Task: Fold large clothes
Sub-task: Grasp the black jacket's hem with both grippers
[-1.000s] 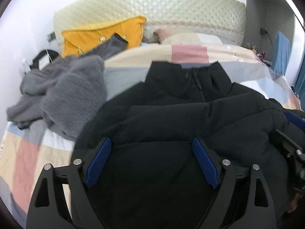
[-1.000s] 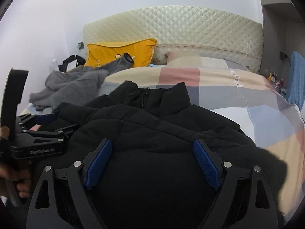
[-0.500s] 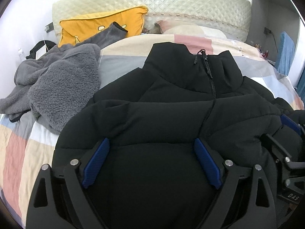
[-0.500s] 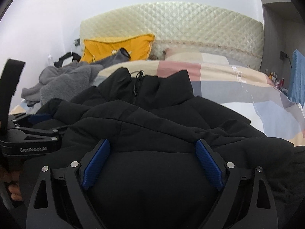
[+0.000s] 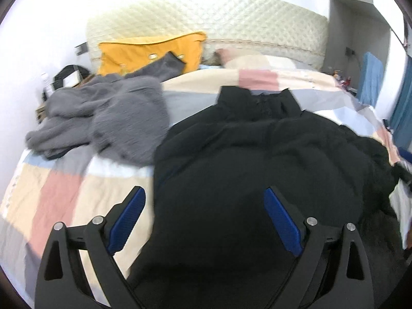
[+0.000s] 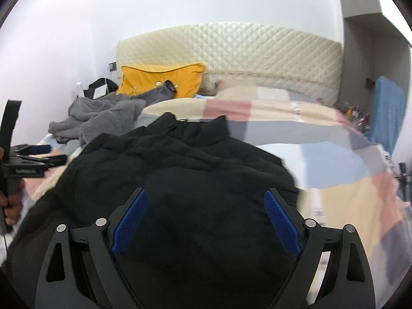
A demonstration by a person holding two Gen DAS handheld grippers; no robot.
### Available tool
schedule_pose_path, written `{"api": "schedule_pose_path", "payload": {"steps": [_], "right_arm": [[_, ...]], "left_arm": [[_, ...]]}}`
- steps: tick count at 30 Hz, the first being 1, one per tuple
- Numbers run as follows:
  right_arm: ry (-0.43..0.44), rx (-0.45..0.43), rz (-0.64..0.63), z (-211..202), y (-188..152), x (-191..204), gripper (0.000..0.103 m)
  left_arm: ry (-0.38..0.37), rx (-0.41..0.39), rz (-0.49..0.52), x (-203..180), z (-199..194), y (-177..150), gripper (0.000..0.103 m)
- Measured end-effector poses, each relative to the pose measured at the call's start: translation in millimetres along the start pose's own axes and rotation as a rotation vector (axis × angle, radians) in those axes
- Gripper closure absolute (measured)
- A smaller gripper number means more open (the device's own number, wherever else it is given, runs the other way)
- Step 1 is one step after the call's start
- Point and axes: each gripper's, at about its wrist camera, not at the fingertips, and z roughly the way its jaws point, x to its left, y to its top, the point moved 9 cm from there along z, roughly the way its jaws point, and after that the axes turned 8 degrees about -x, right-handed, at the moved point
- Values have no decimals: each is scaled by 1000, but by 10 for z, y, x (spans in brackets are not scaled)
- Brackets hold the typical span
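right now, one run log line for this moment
stage: jacket laid on bed | left gripper: open | right gripper: open | black jacket: collar toward headboard | grey fleece: beside, unfolded

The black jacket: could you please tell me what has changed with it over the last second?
The black jacket has dropped back from its raised position half a second ago, collar now lower. The left gripper has shifted left over the bedspread. Both grippers stayed open; the grey fleece and yellow pillow are unmoved.
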Motion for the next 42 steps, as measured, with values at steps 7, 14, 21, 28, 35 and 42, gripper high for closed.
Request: {"api": "schedule_pose_path", "payload": {"steps": [7, 14, 21, 28, 35, 42], "right_arm": [[-95, 143, 114, -212, -599, -663, 12], [-144, 248, 93, 41, -955, -906, 12], [-179, 349, 66, 199, -1278, -1004, 12], [-221, 365, 27, 377, -1384, -1094, 12], [-241, 247, 6, 431, -1082, -1025, 12], [-251, 135, 97, 320, -829, -1195, 12]], "left_arm": [[31, 37, 26, 284, -150, -466, 8], [142, 164, 83, 420, 182, -819, 8], [211, 336, 116, 561, 509, -1123, 8], [244, 291, 86, 662, 585, -1050, 7], [259, 165, -2, 753, 618, -786, 7], [287, 82, -113, 1006, 538, -607, 7]]}}
